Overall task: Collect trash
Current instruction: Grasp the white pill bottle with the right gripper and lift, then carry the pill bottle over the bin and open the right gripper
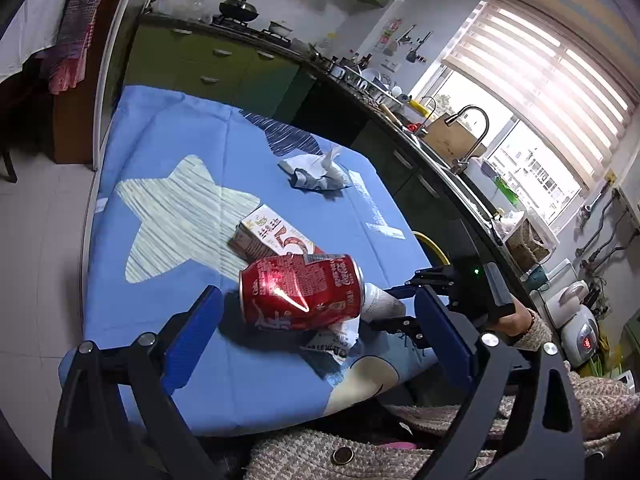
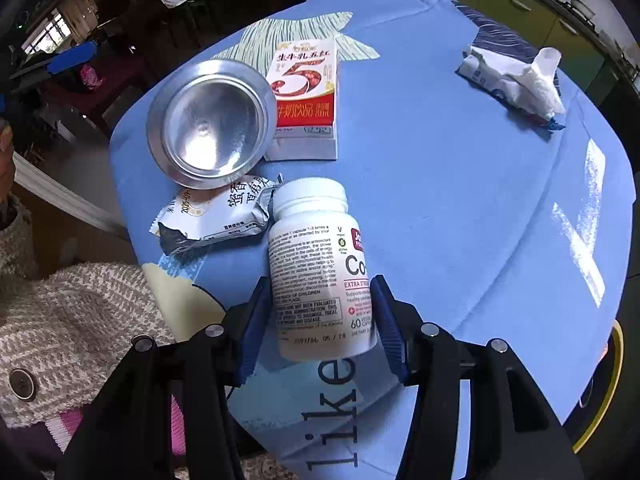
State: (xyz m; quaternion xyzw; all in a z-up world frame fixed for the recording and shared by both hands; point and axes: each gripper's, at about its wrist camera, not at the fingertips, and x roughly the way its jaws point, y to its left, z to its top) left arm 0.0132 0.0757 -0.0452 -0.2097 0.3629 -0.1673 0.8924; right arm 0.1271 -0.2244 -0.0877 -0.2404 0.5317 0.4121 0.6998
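Note:
A dented red cola can (image 1: pixel 302 292) lies on its side on the blue tablecloth (image 1: pixel 168 352); its silver base (image 2: pixel 210 124) faces the right wrist view. My left gripper (image 1: pixel 316 336) is open, its blue fingers either side of the can, apart from it. My right gripper (image 2: pixel 320 326) is shut on a white pill bottle (image 2: pixel 316 268), which shows behind the can in the left wrist view (image 1: pixel 380 302). A red and white milk carton (image 2: pixel 306 100), a torn silver wrapper (image 2: pixel 216 216) and a crumpled tissue pack (image 2: pixel 516 78) lie on the cloth.
The table's near edge meets my knitted sweater (image 2: pixel 72 320). A yellow-rimmed bin (image 2: pixel 604 396) sits below the table's right edge. A kitchen counter with a sink tap (image 1: pixel 468 136) runs along the far right.

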